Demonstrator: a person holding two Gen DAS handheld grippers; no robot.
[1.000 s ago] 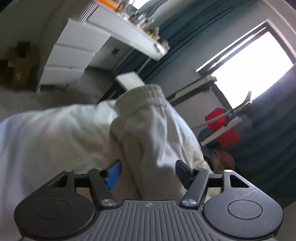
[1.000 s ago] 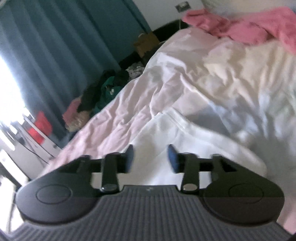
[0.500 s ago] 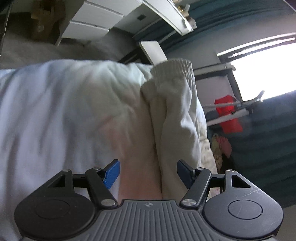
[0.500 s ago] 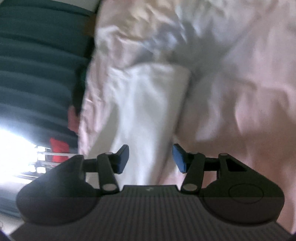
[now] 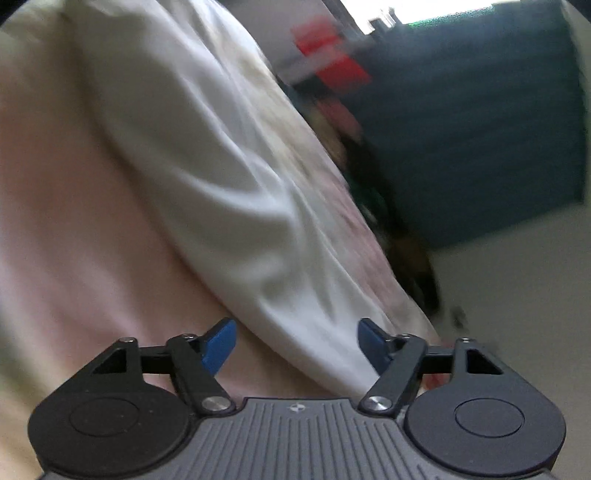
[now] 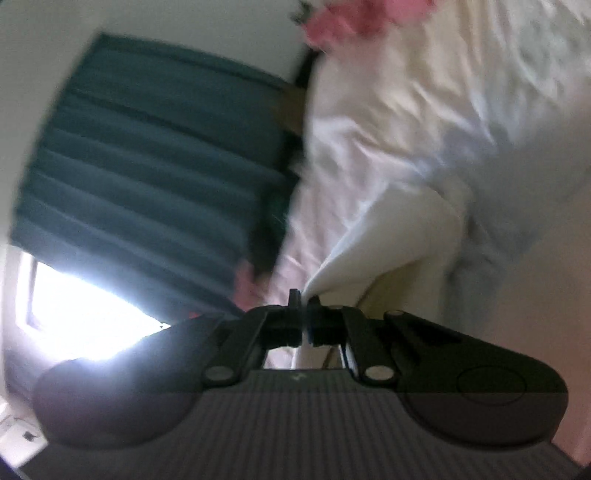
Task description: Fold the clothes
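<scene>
A cream-white garment (image 5: 229, 177) lies folded lengthwise on the pale pink bed sheet (image 5: 74, 206). My left gripper (image 5: 295, 339) is open, its blue fingertips (image 5: 219, 343) spread just above the garment's near end, holding nothing. In the right wrist view my right gripper (image 6: 304, 314) is shut on a corner of the same white garment (image 6: 399, 251), which rises from the jaws in a lifted fold. Both views are motion-blurred.
Dark teal curtains (image 6: 155, 177) and a bright window (image 6: 88, 314) stand beyond the bed edge. A pink garment (image 6: 351, 22) lies at the far end of the bed. Dark clothes (image 5: 384, 206) and a red object (image 5: 332, 62) sit beside the bed.
My right gripper has closed on the garment's corner and swung round. My left gripper, still open, has turned from the waistband end toward the curtain side of the bed.
</scene>
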